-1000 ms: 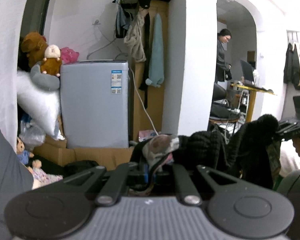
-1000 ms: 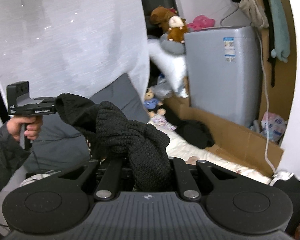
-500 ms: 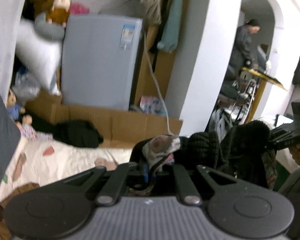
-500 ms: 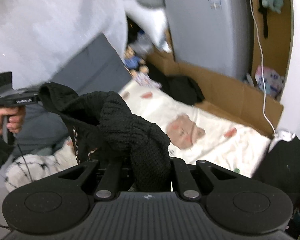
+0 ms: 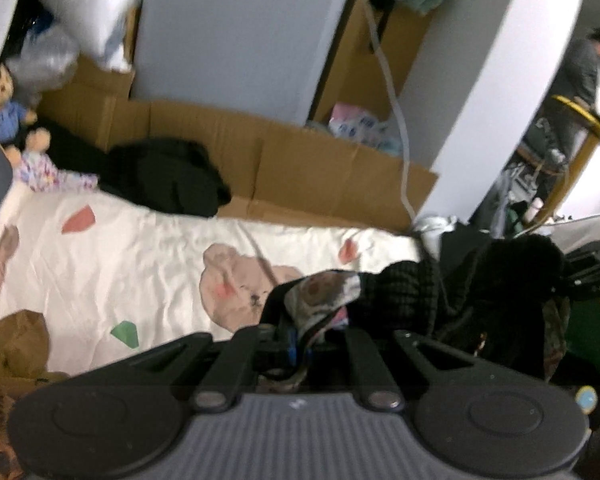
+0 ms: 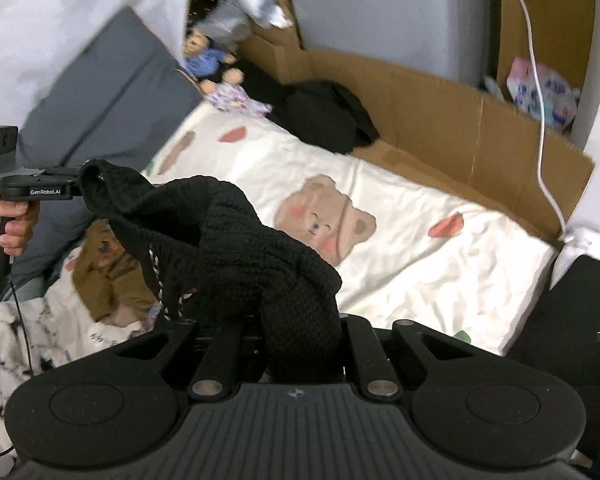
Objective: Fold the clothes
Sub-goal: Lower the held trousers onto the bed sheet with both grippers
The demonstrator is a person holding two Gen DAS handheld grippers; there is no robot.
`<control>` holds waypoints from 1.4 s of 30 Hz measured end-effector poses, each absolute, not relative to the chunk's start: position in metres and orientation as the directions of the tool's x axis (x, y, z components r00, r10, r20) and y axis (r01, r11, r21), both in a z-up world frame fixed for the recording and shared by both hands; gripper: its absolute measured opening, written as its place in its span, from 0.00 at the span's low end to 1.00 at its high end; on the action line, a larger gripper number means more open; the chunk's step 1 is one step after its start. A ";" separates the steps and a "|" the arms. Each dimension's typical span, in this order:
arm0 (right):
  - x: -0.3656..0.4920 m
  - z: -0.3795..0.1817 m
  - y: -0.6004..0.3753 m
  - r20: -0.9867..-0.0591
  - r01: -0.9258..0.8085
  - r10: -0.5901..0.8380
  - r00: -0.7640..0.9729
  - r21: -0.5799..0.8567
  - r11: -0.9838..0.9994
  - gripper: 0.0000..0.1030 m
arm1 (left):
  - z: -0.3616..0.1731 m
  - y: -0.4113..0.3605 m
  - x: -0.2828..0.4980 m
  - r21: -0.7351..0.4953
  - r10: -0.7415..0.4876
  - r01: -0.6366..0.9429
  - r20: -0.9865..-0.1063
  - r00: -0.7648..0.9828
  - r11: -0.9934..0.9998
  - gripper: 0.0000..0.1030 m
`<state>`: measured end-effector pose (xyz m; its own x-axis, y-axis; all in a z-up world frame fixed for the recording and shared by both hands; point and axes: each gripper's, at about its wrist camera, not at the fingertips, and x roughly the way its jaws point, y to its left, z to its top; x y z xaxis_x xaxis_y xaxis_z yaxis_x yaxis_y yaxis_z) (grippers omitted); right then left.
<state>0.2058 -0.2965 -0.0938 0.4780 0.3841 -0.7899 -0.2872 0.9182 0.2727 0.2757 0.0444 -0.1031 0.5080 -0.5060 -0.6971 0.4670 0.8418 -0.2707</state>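
A black knit garment with a patterned lining hangs stretched between both grippers above the bed. My left gripper is shut on one bunched end; the cloth hides its fingertips. In the right wrist view that left gripper shows at the left edge, held by a hand, pinching the garment's corner. My right gripper is shut on the other end, which drapes over its jaws. The left wrist view shows the right gripper at the far right. Under the garment lies a white sheet with a bear print.
A black clothes pile lies at the sheet's far edge against a cardboard wall. A brown garment lies at the near left. Dolls and a grey cushion are at the left, and a person stands in the doorway.
Both grippers have come down toward the bed and tipped downward, still holding the black garment between them. The bear sheet now fills the views where walls and curtain were.
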 end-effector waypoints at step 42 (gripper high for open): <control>0.356 -0.336 -0.305 -0.914 -0.517 0.188 0.360 -0.028 0.856 0.17 | -0.317 -0.039 0.452 -0.085 -0.272 0.429 -0.878 0.395 0.899 0.14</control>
